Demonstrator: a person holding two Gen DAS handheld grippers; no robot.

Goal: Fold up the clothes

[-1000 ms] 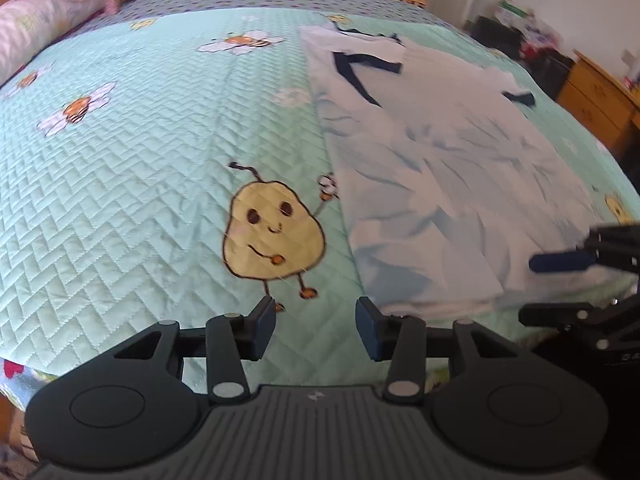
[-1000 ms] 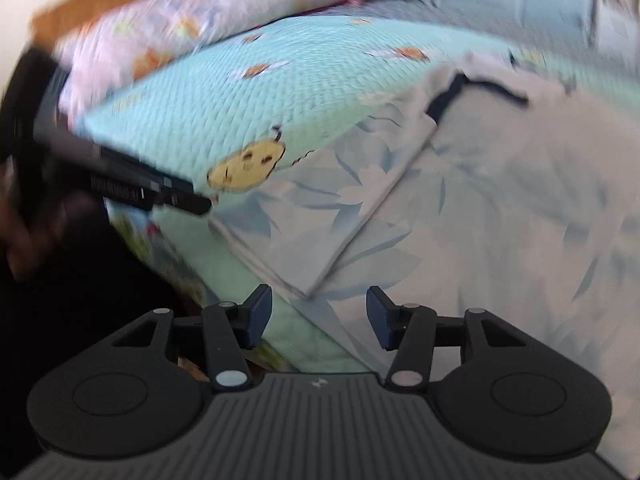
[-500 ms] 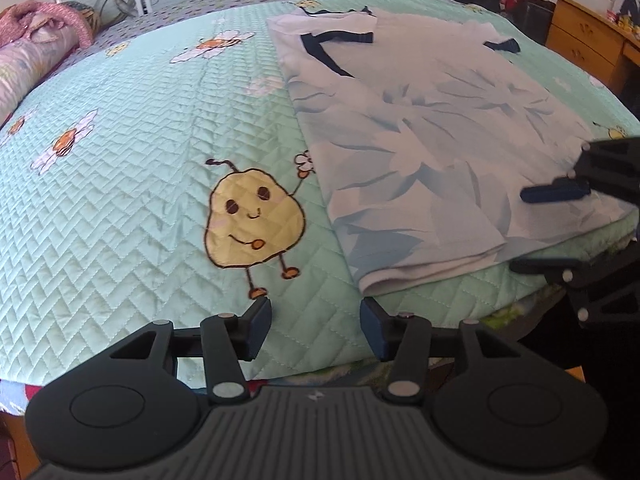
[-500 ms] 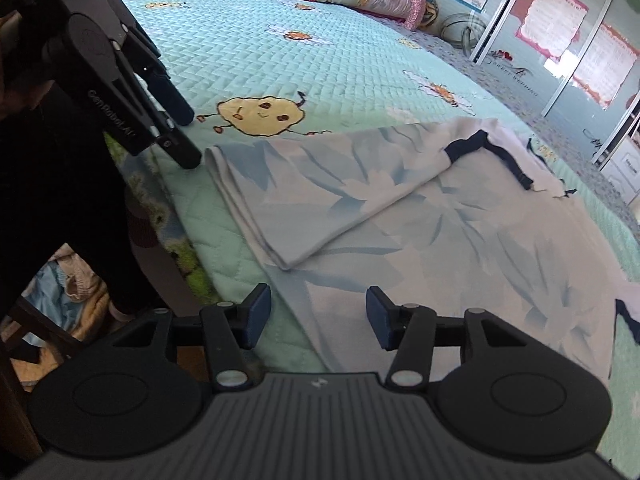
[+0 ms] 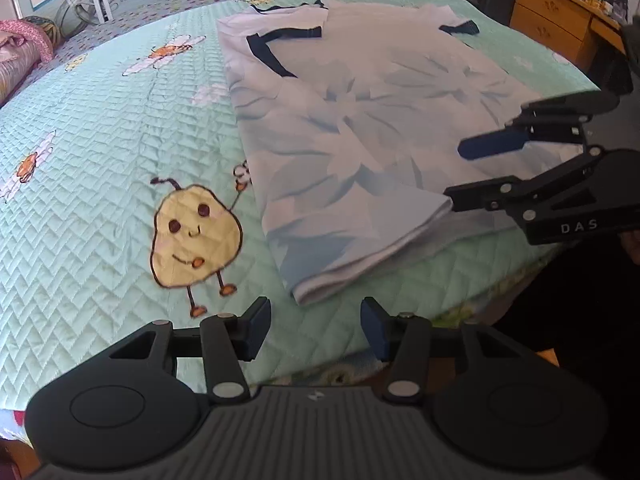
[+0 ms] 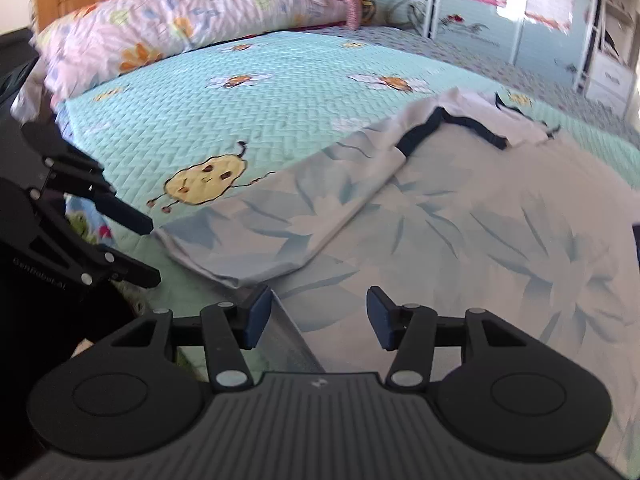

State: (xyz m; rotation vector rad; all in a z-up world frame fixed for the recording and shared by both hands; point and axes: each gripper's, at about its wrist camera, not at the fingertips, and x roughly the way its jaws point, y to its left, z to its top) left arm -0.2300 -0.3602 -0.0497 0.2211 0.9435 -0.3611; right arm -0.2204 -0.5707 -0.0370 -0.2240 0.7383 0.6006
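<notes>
While both tools hang off the near edge of the bed, I note the left gripper point(image 5: 314, 328) spread with nothing between its pads, poised over bare quilt just short of the garment's folded corner; the right gripper point(image 6: 320, 316) is likewise spread and empty, low over the hem. Each shows in the other's view, fingers apart. The task piece is a pale blue floral t-shirt point(image 5: 360, 152) with dark navy trim at neck and sleeve, lying flat on the mint quilted bedspread point(image 5: 100, 152), its left side already turned in over the body, so one long fold runs away from me. A yellow cartoon figure point(image 5: 196, 236) printed on the quilt sits just beside that folded edge. My read: thin, light, limp knit; it will drape, drag and slide on itself, and the doubled layers may part if pinched shallow. I would take the near hem at the folded corner with the left tool, catching both layers, and the opposite hem corner with the right, lifting evenly. Farther off: striped-floral rolled bedding point(image 6: 180, 36) by the wooden headboard, wardrobe doors point(image 6: 500, 8) beyond the bed, and a wooden dresser point(image 5: 560, 28) to the side.
</notes>
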